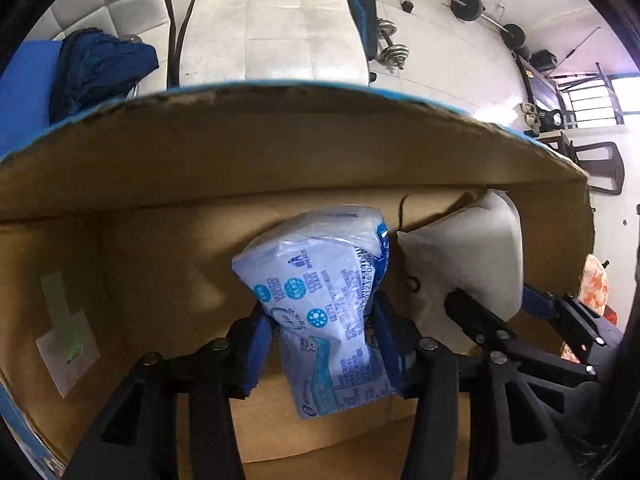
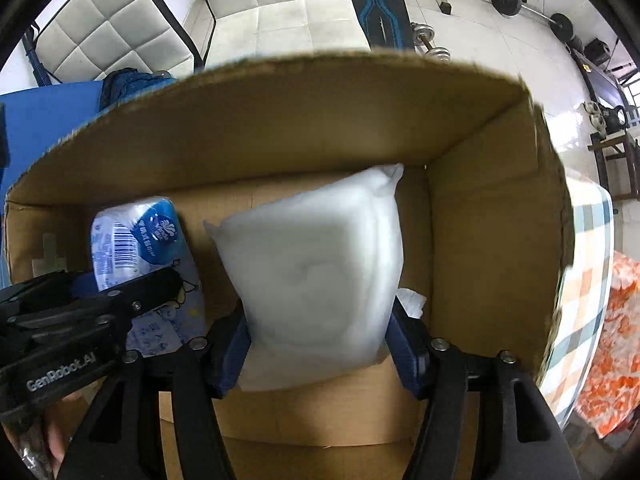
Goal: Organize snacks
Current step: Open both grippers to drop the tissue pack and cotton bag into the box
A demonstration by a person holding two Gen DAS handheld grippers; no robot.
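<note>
Both grippers reach into an open cardboard box (image 1: 280, 152). My left gripper (image 1: 320, 344) is shut on a blue-and-white printed snack packet (image 1: 320, 300), squeezed at its middle between the blue pads. My right gripper (image 2: 318, 340) is shut on a plain white pillow-shaped packet (image 2: 316, 264), held just above the box floor near the right wall. From the right wrist, the blue-and-white packet (image 2: 136, 240) and the left gripper (image 2: 120, 300) appear at the left. From the left wrist, the white packet (image 1: 472, 256) and the right gripper (image 1: 516, 320) appear at the right.
The cardboard box (image 2: 492, 240) has tall walls all round, with a taped label (image 1: 68, 344) on its left inner wall. An orange patterned cloth (image 2: 612, 360) lies outside on the right. Beyond the box are a padded white seat (image 2: 280, 12), blue fabric (image 1: 100, 68) and dumbbells (image 1: 392, 48).
</note>
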